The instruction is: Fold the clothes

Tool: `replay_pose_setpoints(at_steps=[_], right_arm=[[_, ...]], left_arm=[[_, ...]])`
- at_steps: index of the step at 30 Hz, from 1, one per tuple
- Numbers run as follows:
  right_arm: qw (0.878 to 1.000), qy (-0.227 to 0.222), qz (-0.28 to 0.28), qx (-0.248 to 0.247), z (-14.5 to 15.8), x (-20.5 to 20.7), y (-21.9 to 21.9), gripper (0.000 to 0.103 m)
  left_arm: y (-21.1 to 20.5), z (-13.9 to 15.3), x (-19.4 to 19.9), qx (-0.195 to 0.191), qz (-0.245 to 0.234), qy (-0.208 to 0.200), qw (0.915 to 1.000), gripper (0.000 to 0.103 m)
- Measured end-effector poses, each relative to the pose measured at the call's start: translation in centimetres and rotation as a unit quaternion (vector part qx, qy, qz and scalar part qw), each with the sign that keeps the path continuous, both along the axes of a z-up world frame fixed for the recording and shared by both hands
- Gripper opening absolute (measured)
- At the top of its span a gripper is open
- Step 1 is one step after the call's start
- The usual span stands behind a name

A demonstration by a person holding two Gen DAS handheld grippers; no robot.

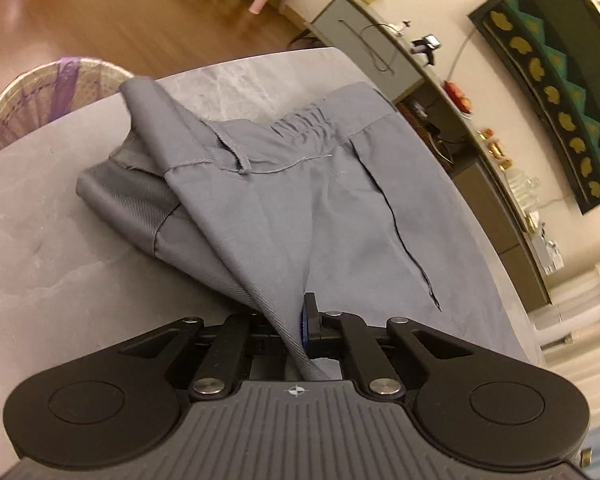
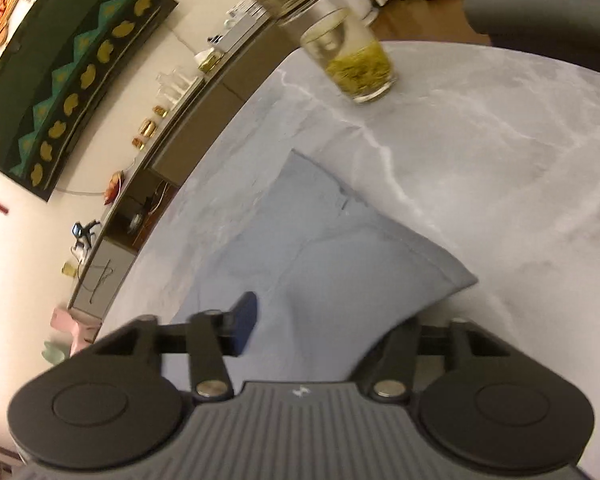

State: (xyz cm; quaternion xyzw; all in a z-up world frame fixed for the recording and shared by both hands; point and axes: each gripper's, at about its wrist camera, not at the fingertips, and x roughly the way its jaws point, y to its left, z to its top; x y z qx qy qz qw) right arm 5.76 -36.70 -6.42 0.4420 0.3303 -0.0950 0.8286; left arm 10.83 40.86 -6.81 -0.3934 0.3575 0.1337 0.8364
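Trousers [image 1: 300, 208] pinched in left tongs [image 1: 300, 326], draped under right tongs [image 2: 324, 320]

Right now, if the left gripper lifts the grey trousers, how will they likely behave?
Likely floppy: the grey trousers already drape in soft folds from the shut left gripper. Probably light, since one pinched fold raises them. The rest would likely drag across the table.

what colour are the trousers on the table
Plain grey trousers, no pattern, with a darker grey lining at the folded edge. The left wrist view shows them best.
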Motion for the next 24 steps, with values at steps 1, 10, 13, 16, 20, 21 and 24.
replay_pose_setpoints(at_steps=[1,10,13,16,20,21,24], right_arm=[[1.0,-0.001,-0.005,0.006,0.2,-0.8,-0.2,0.054],[0.995,-0.009,0.029,-0.097,2.0,0.1,1.4,0.003],[0.988,0.01,0.03,-0.15,2.4,1.4,2.5,0.003],[0.986,0.032,0.029,-0.162,2.0,2.1,3.1,0.008],[0.987,0.002,0.027,-0.156,3.0,1.2,3.9,0.011],[0.987,-0.01,0.026,-0.158,3.5,0.9,4.2,0.012],[0.985,-0.013,0.022,-0.169,3.9,0.5,4.6,0.012]], left_arm=[[-0.1,0.0,0.0,0.003,0.003,0.003,1.0,0.012],[-1.3,1.4,0.9,0.055,0.005,0.012,0.9984,0.013],[-2.8,2.1,1.6,0.117,-0.002,0.042,0.9922,0.029],[-4.4,2.8,2.3,0.159,-0.019,0.063,0.985,0.052],[-4.9,3.5,1.9,0.169,-0.037,0.046,0.9839,0.069],[-4.9,3.7,1.7,0.171,-0.04,0.043,0.9835,0.07],[-4.3,3.6,1.3,0.156,-0.044,0.037,0.9861,0.071]])
